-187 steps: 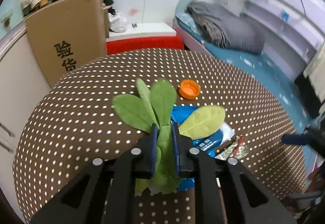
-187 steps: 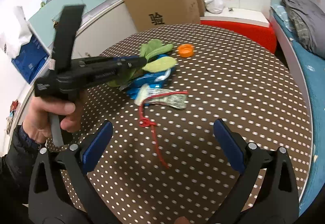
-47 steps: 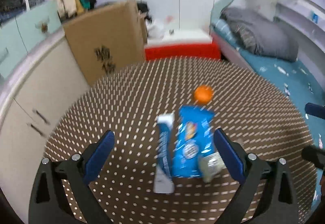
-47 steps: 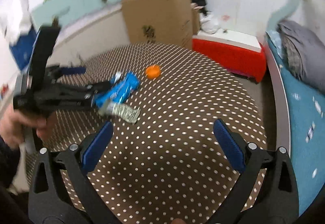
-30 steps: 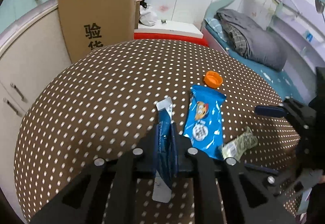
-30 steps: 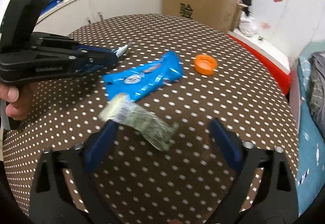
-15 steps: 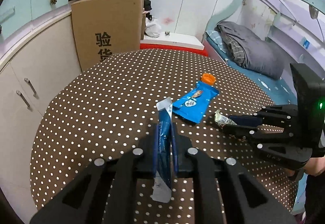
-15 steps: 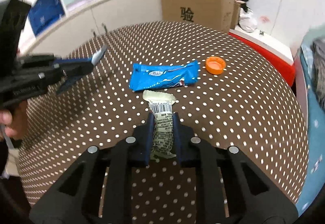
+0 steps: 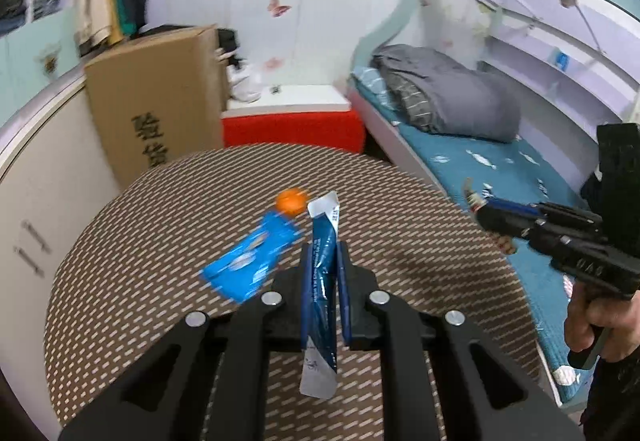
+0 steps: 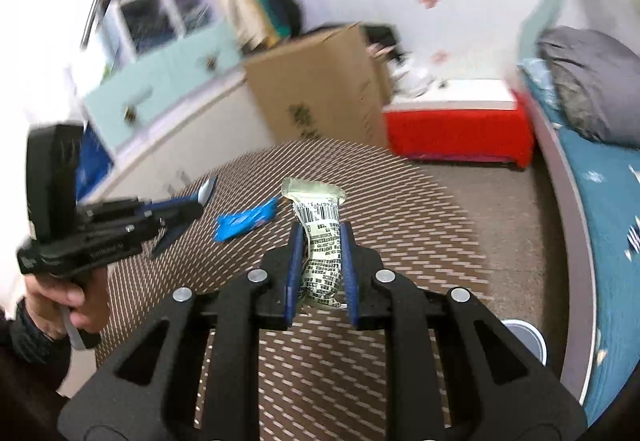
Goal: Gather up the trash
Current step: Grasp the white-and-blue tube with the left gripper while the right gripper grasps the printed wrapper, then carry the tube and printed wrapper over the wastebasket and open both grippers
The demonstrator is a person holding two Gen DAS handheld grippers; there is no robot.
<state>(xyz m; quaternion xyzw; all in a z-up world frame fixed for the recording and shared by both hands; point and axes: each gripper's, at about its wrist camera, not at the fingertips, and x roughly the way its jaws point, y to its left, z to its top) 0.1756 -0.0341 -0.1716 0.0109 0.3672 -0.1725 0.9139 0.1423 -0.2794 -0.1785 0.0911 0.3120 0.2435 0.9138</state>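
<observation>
Clearly both grippers carry trash off the dotted table point(image 9: 132, 241): left gripper point(image 9: 325, 261) clamps a dark-blue sachet point(image 9: 322, 281), right gripper point(image 10: 320, 253) pinches a barcoded wrapper point(image 10: 322, 261); blue snack packet point(image 9: 252, 261) and orange cap point(image 9: 291, 199) remain at eleven o'clock.

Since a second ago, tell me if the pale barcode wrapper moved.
Yes. The pale barcode wrapper left the dotted table; it's now lifted, clamped in the right gripper.
</observation>
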